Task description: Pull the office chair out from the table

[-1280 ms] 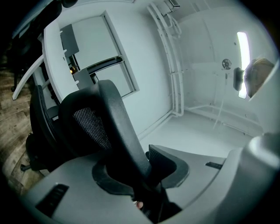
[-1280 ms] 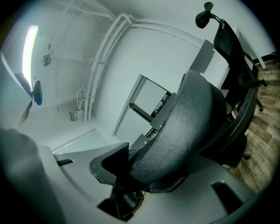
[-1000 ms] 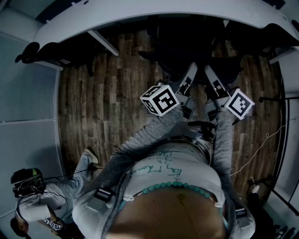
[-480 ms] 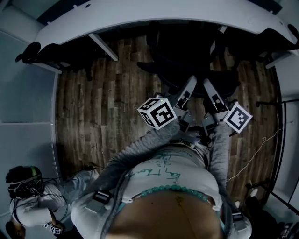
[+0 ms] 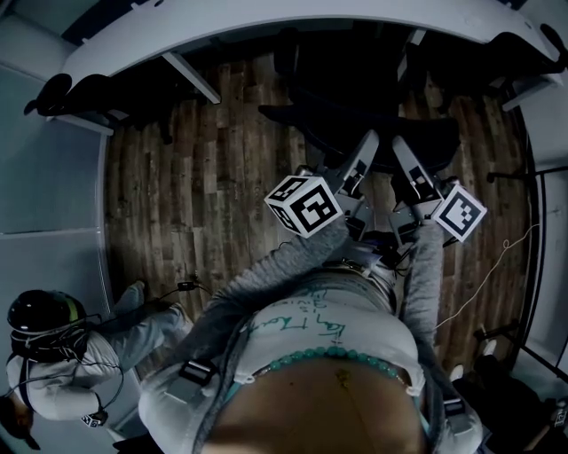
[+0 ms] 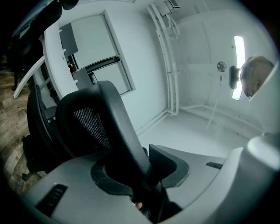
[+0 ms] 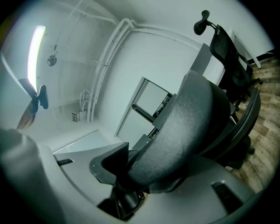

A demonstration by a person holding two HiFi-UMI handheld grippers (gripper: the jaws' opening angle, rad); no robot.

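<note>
The black office chair (image 5: 355,111) stands partly under the white curved table (image 5: 266,27) in the head view. My left gripper (image 5: 366,149) and right gripper (image 5: 401,152) reach forward side by side onto its backrest. In the left gripper view the mesh backrest's frame (image 6: 109,118) runs down between the jaws, and the left gripper (image 6: 135,171) is shut on it. In the right gripper view the padded backrest edge (image 7: 188,127) fills the gap, with the right gripper (image 7: 142,175) shut on it. The chair's base is hidden in shadow.
More black chairs stand at the table's left end (image 5: 62,93) and right end (image 5: 532,58); one shows behind (image 6: 37,113). A person in a helmet (image 5: 44,324) sits on the wood floor at the lower left. A cable (image 5: 497,275) lies at the right.
Both grippers and the chair have come a little away from the table, towards me. The person at the lower left has shifted their legs.
</note>
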